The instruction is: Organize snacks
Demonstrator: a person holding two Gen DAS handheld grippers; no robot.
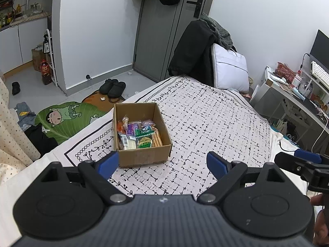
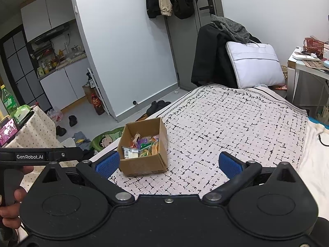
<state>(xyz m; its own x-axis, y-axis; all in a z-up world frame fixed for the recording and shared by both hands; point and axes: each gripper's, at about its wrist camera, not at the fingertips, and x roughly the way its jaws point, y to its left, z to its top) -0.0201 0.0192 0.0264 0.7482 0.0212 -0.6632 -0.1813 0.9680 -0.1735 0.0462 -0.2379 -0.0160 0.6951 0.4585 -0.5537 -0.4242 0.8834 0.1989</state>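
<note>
On the patterned bedspread: your cardboard box (image 1: 141,132) sits near the bed's left edge, well apart from the pillow, open-topped and holding the snacks.
Box contents: wrapped snack packets (image 1: 136,132) are packed in the near half; a green-labelled cracker pack (image 1: 145,139) and a clear white-filled pack with a barcode (image 1: 128,142) lie nearest you.
Left gripper (image 1: 162,163): you hold it above the bedspread just short of the box, blue pads spread wide, nothing between them.
Right gripper (image 2: 169,162): likewise spread wide and empty, hovering beside the box's near corner.
Handling, packets: likely light, crinkly and slippery; the crackers look breakable, so squeeze gently and pinch a sealed edge rather than the middle.
Handling, box: thin card, probably light and flexible; take it by a side wall's rim, or one gripper per opposite wall.
Footing: your mattress is soft, so the box may tip if pressed.
</note>
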